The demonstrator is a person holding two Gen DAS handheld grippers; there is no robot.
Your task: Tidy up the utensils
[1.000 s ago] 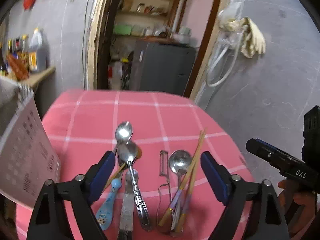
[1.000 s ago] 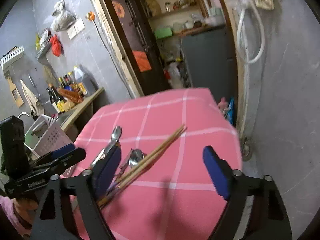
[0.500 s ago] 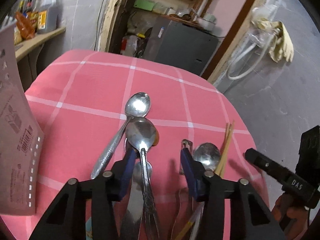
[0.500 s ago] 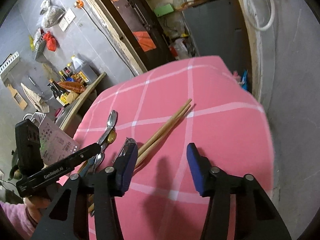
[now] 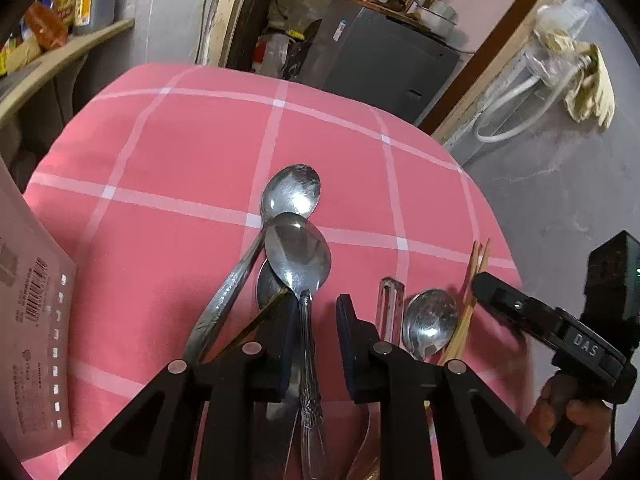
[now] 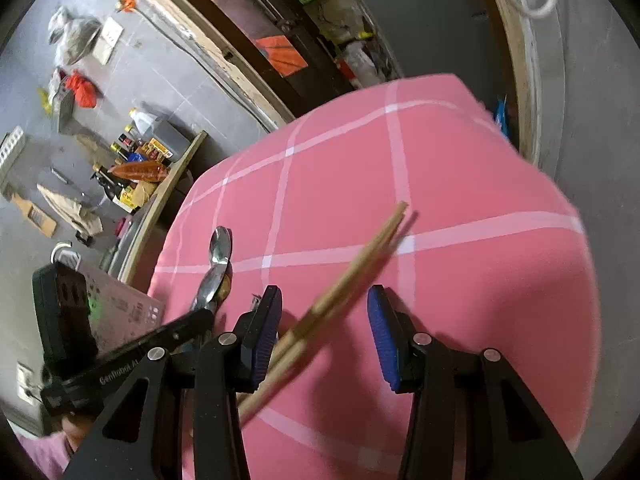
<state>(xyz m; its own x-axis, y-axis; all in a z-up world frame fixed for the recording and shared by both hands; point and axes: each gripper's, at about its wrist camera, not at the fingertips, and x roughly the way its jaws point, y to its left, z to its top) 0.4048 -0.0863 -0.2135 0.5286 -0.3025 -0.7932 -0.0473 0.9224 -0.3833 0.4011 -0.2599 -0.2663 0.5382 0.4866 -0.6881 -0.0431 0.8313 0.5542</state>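
Left gripper (image 5: 318, 344): black frame, dark blue pads, silver rivets. Right gripper (image 6: 324, 336): black, bright blue ribbed pads, rivets at 6 o'clock.

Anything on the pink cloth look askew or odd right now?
Yes: the spoons lie heaped, bowls overlapping and handles crossing, instead of side by side. The chopsticks lie diagonally between the right tongs, nearer the left pad. Nothing looks spilled or damaged.

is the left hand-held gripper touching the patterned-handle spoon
Cannot tell. In the left wrist view the left hand-held gripper straddles the patterned-handle spoon: the handle runs close along the left finger, with a clear gap to the right one, but contact isn't plainly shown.
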